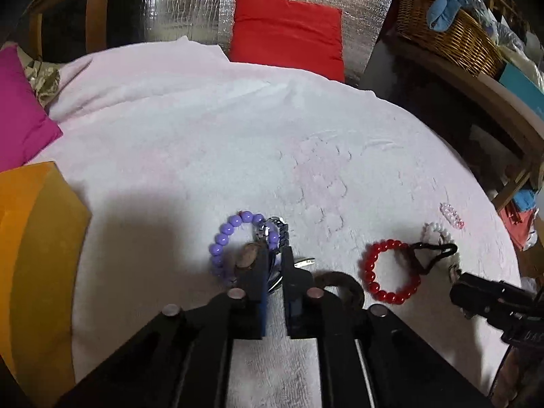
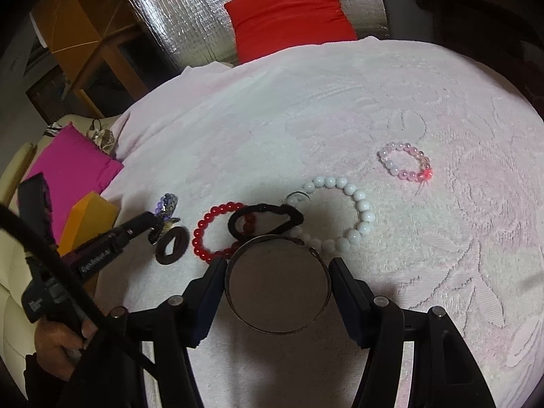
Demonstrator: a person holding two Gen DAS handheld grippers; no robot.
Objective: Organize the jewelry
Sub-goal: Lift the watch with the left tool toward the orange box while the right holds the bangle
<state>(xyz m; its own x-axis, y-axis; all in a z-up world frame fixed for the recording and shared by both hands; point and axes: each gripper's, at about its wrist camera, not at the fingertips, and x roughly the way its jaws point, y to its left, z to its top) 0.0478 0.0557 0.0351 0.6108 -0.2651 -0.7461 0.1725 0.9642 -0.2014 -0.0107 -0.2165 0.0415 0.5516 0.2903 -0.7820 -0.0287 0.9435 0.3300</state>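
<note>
On the pale towel (image 1: 190, 129), my left gripper (image 1: 274, 253) is shut on a dark-and-silver chain bracelet (image 1: 273, 231), which overlaps a purple bead bracelet (image 1: 222, 241). A brown hair tie (image 1: 343, 285) lies just right of it. My right gripper (image 2: 278, 261) is shut on a round metal bangle (image 2: 278, 329), with the pads against its two sides. Beyond the bangle lie a red bead bracelet (image 2: 204, 234), a black hair tie (image 2: 268, 219) across it, a white bead bracelet (image 2: 360, 204) and a small pink bead bracelet (image 2: 404, 165). The left gripper (image 2: 149, 224) shows at the left of the right wrist view.
An orange box (image 1: 30, 255) stands at the towel's left edge, with a magenta cushion (image 1: 20, 112) behind it. A red cushion (image 1: 289, 30) leans on silver foil at the back. A wicker basket (image 1: 448, 34) sits on a shelf at the right. A hand (image 2: 57, 343) grips the left tool.
</note>
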